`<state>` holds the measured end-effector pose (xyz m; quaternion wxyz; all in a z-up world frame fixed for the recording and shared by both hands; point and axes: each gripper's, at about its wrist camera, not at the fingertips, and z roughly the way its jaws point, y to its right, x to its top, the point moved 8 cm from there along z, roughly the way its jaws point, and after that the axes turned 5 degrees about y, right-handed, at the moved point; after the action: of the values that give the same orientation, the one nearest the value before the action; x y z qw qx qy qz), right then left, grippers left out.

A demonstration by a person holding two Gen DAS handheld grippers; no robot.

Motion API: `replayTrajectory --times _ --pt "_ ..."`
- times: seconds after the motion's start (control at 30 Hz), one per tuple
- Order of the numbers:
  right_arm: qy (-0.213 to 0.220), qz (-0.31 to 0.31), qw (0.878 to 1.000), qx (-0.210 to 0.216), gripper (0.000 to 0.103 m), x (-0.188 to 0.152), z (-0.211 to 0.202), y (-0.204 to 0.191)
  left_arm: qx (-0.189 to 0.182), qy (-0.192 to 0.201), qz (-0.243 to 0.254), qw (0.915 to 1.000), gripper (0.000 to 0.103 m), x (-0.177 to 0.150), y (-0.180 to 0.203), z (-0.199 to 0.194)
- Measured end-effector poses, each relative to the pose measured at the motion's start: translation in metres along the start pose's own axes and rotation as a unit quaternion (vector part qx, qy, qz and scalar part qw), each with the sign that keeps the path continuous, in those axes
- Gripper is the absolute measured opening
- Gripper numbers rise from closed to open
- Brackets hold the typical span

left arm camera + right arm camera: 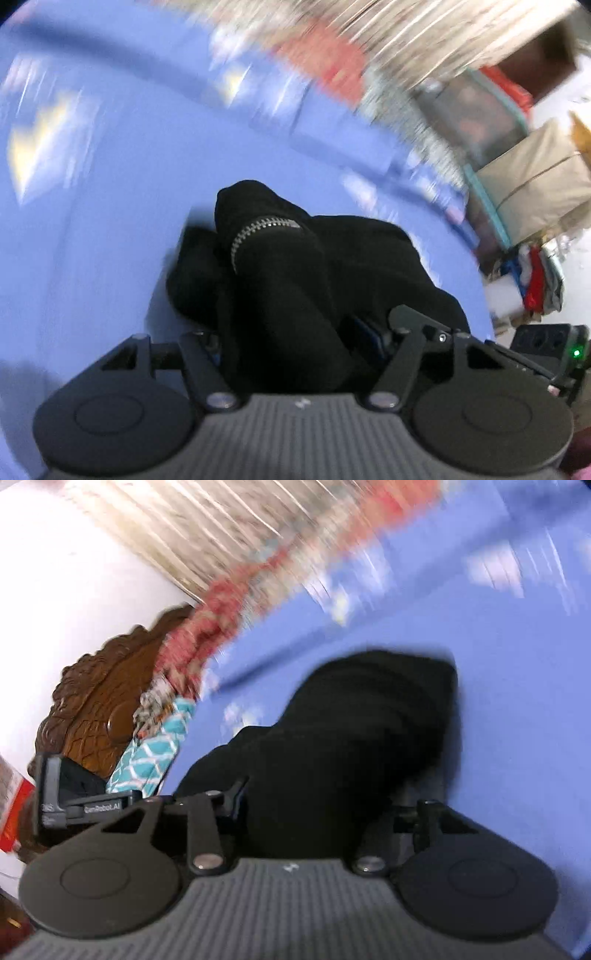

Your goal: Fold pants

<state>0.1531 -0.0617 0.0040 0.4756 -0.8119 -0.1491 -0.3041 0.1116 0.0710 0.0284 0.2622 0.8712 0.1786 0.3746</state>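
Barely begun: black pants (295, 280) bunched and lifted above the blue bed (92, 258), clamped in both left gripper (303, 354) and right gripper (303, 823), no flat fold showing, all folding left.

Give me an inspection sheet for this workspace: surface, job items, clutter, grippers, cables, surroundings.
Surface: blue sheet, motion-blurred, with pale printed patches.
Job's things: black pants, bunched up rather than flat, silver zipper showing; the same cloth fills the middle of the right wrist view.
Clutter: nothing seen on the sheet beside the pants.
Grippers: left gripper and right gripper both have black cloth between their fingers, which hides the tips; they look closed on it.
Cables: nothing seen.
Surroundings: carved brown wooden headboard, teal patterned cloth, red patterned fabric, beige bag, stack of coloured clothes, white wall.
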Motion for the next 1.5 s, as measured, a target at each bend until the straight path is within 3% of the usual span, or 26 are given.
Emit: replayTrajectory --times 0.1,0.2,0.3,0.4,0.47,0.53,0.63,0.77,0.87,1.03,1.2,1.33,1.5 --pt "0.063 -0.049 0.997 0.011 0.047 0.054 0.007 -0.016 -0.014 0.059 0.049 0.9969 0.062 0.053 0.021 0.005" --pt "0.098 -0.09 0.991 0.004 0.048 0.095 0.026 -0.013 0.0 0.095 0.077 0.9925 0.065 0.093 0.027 0.035" --pt "0.1 -0.119 0.987 -0.024 0.048 0.118 0.058 0.01 0.031 0.095 0.074 0.9923 0.065 0.113 0.014 0.08" --pt "0.073 -0.092 0.991 -0.064 0.049 0.121 0.097 0.055 0.094 0.071 0.064 0.991 0.065 0.112 -0.018 0.132" --pt "0.032 -0.063 0.991 -0.118 0.054 0.106 0.121 0.09 0.148 0.033 0.066 0.9862 0.068 0.1 -0.043 0.158" --pt "0.033 -0.042 0.986 -0.156 0.079 0.093 0.124 0.107 0.168 0.04 0.07 0.9825 0.08 0.09 -0.052 0.163" --pt "0.039 -0.011 0.988 -0.15 0.08 0.091 0.108 0.1 0.172 0.051 0.08 0.9806 0.081 0.087 -0.043 0.149" --pt "0.07 -0.051 0.979 -0.186 0.082 0.082 0.056 0.084 0.186 0.077 0.106 0.9739 0.085 0.079 -0.027 0.107" --pt "0.076 -0.043 0.978 -0.189 0.083 0.054 0.014 0.079 0.191 0.088 0.114 0.971 0.086 0.053 -0.019 0.071" --pt "0.051 -0.019 0.977 -0.206 0.085 -0.006 -0.022 0.082 0.212 0.057 0.117 0.9686 0.086 0.0 -0.012 0.038" --pt "0.013 -0.052 0.972 -0.227 0.087 -0.053 -0.038 0.066 0.241 0.032 0.096 0.9651 0.089 -0.058 -0.006 0.009" --pt "-0.004 -0.05 0.969 -0.243 0.087 -0.082 -0.05 0.056 0.26 0.018 0.078 0.9623 0.09 -0.088 -0.005 -0.003" --pt "0.003 -0.049 0.966 -0.253 0.087 -0.1 -0.068 0.051 0.285 0.003 0.097 0.9535 0.094 -0.12 0.0 -0.015"
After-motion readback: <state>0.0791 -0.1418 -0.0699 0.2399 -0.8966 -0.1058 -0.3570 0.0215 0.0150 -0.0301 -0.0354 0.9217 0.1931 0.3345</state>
